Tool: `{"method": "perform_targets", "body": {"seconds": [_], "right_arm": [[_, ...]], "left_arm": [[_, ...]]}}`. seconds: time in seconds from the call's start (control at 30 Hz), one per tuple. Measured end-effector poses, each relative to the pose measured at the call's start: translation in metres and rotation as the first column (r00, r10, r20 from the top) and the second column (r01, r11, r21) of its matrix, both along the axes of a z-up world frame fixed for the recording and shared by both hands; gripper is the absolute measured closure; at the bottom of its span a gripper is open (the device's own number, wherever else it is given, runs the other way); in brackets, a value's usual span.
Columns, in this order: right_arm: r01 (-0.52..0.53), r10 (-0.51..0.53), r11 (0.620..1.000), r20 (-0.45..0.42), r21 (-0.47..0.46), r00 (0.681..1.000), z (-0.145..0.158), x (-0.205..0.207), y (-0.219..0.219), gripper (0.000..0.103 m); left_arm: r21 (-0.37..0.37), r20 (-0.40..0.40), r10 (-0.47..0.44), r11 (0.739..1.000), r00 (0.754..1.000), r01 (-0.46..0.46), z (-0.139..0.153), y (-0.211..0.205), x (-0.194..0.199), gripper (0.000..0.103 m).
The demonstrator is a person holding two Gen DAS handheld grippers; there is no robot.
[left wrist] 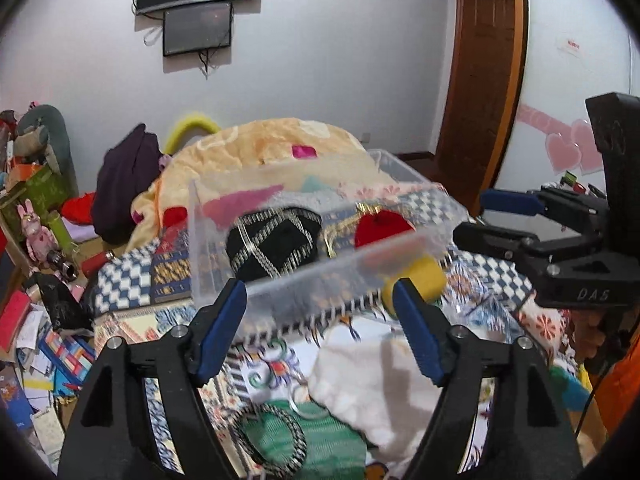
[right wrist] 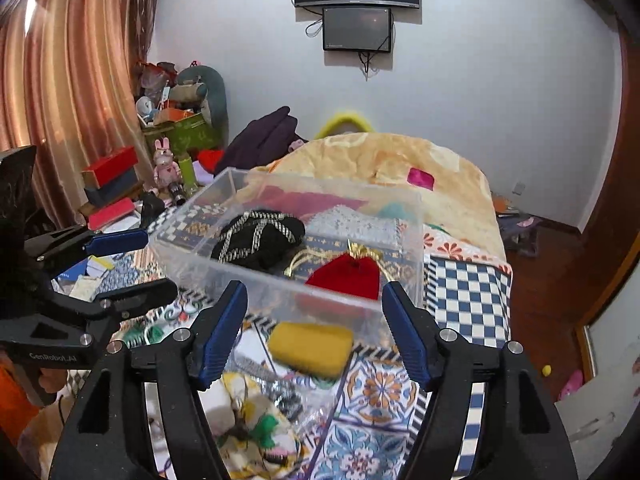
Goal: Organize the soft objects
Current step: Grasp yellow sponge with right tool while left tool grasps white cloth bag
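A clear plastic box [right wrist: 188, 236] stands on the patterned bedspread and holds a black-and-gold pouch [right wrist: 260, 238] and a red velvet pouch [right wrist: 348, 276]. The box also shows in the left wrist view [left wrist: 320, 264]. A yellow sponge [right wrist: 310, 348] lies in front of the box, between my right gripper's [right wrist: 314, 320] open fingers. My left gripper [left wrist: 320, 312] is open and empty, just short of the box's near wall. A white cloth [left wrist: 372, 380] and a green cloth [left wrist: 320, 440] lie below it. The yellow sponge [left wrist: 428, 280] shows beside its right finger.
A folded orange blanket [right wrist: 380, 160] lies behind the box. A checked blue-and-white cloth [right wrist: 468, 292] covers the bed's right side. Boxes, toys and papers [right wrist: 120, 184] crowd the floor on the left. A wooden door [left wrist: 480, 100] stands at the right.
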State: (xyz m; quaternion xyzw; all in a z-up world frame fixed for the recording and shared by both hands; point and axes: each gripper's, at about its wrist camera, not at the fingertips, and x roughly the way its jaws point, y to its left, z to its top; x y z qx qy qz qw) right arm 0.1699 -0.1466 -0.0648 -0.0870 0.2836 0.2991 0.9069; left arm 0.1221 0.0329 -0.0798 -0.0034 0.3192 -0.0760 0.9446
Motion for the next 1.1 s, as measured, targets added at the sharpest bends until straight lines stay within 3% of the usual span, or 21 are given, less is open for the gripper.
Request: {"method": "perform_targets", "body": {"seconds": [0.47, 0.6, 0.77, 0.83, 1.1], "right_arm": [[0.014, -0.024, 0.997, -0.131, -0.075, 0.991, -0.056, 0.012, 0.008, 0.034], [0.011, -0.023, 0.997, -0.144, -0.081, 0.989, -0.059, 0.014, 0.015, 0.034], [0.016, -0.027, 0.998, -0.185, -0.065, 0.982, -0.065, 0.021, 0.017, 0.035], [0.014, -0.026, 0.998, -0.196, -0.062, 0.98, -0.067, 0.022, 0.017, 0.045], [0.006, -0.016, 0.998, -0.174, -0.062, 0.985, -0.062, 0.016, 0.015, 0.057]], "left_arm": [[-0.045, -0.141, -0.058, 0.998, 0.988, 0.052, -0.059, -0.004, -0.001, 0.03], [-0.086, -0.156, -0.091, 0.993, 0.984, 0.078, -0.065, -0.005, 0.001, 0.049], [-0.089, -0.145, -0.098, 0.992, 0.985, 0.085, -0.066, -0.007, -0.002, 0.063], [-0.091, -0.138, -0.094, 0.992, 0.986, 0.082, -0.066, -0.007, -0.004, 0.07], [-0.086, -0.114, -0.087, 0.993, 0.99, 0.077, -0.055, -0.006, -0.018, 0.088]]}}
